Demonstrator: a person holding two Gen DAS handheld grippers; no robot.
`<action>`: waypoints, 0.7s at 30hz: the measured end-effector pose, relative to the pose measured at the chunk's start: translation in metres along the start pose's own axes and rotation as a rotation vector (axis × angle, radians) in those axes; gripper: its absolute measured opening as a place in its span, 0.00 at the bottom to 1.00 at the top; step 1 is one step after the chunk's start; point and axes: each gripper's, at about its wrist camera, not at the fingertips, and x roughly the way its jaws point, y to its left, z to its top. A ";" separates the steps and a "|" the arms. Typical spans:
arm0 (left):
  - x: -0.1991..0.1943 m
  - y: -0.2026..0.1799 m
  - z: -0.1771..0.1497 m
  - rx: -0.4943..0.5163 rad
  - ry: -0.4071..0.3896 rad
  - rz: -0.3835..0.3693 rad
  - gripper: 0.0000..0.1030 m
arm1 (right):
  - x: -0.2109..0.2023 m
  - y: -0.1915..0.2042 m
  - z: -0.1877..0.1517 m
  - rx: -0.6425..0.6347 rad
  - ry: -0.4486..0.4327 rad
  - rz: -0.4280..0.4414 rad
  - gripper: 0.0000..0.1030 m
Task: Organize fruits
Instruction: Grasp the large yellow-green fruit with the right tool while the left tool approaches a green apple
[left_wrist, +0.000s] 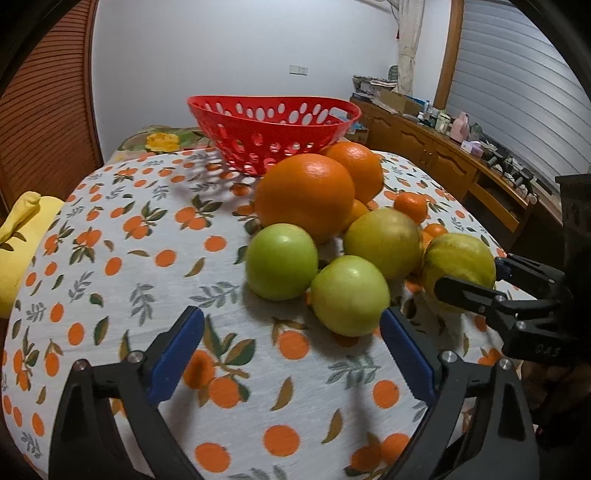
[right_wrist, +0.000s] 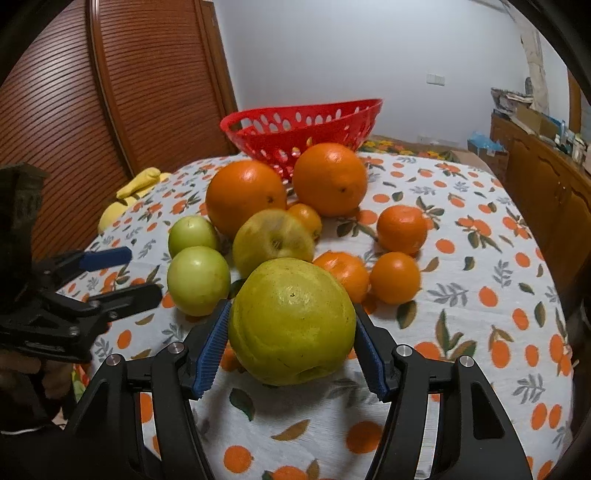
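The large yellow-green fruit (right_wrist: 291, 319) sits squarely between the fingers of your right gripper (right_wrist: 291, 343), resting on the surface (right_wrist: 480, 332), and the blue pads look to be meeting its two sides, so read this as a pinch taking hold; whether it is firm enough to lift you cannot tell from here. The fruit is roundish with no real long axis, its stem end turned down toward you, so the hold depends on staying across the widest part. Straight ahead of that gripper, past the fruit, lie a second yellow-green fruit (right_wrist: 273, 240), two large oranges (right_wrist: 245, 197) and, behind them, the red basket (right_wrist: 295, 127), which is empty as far as you can see. Ahead and to its right are the small mandarins (right_wrist: 395, 277), just beside the held fruit, so lift up before you carry forward. To its left stand two green apples (right_wrist: 198, 278), and there your left gripper (left_wrist: 291, 354) is spread wide with nothing between its fingers; the nearer apple (left_wrist: 349, 295) lies just ahead of it and slightly right. The left hand is nearer the apples, the right nearer the basket route. The surface edge falls away on both sides; the clear room is overhead.
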 end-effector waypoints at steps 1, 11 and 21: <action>0.002 -0.002 0.001 0.000 0.002 -0.003 0.89 | -0.002 -0.002 0.001 0.000 -0.007 -0.002 0.63; 0.018 -0.012 0.008 -0.011 0.049 -0.093 0.69 | -0.008 -0.010 0.000 0.023 -0.019 -0.004 0.63; 0.019 -0.018 0.006 0.003 0.054 -0.099 0.60 | -0.011 -0.013 -0.001 0.032 -0.024 -0.006 0.63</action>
